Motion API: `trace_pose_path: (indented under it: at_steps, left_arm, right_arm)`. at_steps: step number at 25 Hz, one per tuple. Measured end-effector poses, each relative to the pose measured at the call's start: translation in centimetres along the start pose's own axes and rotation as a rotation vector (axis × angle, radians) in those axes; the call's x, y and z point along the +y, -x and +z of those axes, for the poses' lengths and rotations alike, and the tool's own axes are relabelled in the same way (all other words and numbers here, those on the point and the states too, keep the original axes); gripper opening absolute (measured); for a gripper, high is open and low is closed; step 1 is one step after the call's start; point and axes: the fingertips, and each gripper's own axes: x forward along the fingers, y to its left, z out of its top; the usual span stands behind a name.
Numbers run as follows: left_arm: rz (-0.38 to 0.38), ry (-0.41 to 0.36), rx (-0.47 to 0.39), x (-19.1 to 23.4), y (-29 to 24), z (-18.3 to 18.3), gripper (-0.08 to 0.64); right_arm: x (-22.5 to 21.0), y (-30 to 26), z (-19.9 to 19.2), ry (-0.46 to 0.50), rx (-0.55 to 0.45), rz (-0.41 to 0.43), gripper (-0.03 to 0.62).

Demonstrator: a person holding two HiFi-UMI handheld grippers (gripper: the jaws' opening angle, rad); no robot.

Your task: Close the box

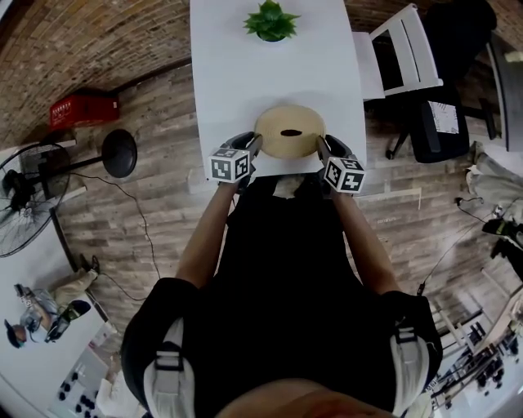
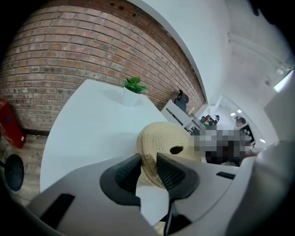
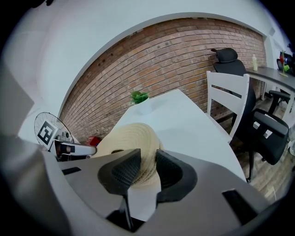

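Note:
A round woven straw lid with a dark oval hole in its middle lies flat at the near edge of the white table. I cannot tell what is under it. My left gripper is at its left rim and my right gripper at its right rim. In the left gripper view the woven rim fills the narrow gap of the left gripper, pads against it. The right gripper view shows the same: the rim sits pinched in the right gripper.
A small potted plant stands at the table's far end. A white chair and a black office chair are to the right. On the left floor are a black stool, a red crate and a fan.

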Motion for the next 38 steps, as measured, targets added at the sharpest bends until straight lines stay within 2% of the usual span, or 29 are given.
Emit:
trace_pose_path:
  at_steps: [15, 28, 34, 38]
  left_arm:
    - [-0.031, -0.023, 0.033, -0.4, -0.9, 0.1, 0.115]
    - [-0.043, -0.036, 0.004, 0.2, -1.2, 0.2, 0.13]
    - [-0.044, -0.078, 0.013, 0.4, -1.2, 0.3, 0.153]
    - [-0.023, -0.15, 0.027, 0.7, -1.2, 0.5, 0.202]
  right_arm:
    - [-1.2, 0.0, -0.4, -0.022, 0.004, -0.039, 0.103]
    - [-1.2, -0.6, -0.5, -0.027, -0.009, -0.026, 0.106]
    - [-0.9, -0.6, -0.4, 0.016, -0.027, -0.043, 0.11]
    - [-0.8, 0.0, -0.1, 0.046, -0.041, -0.081, 0.097]
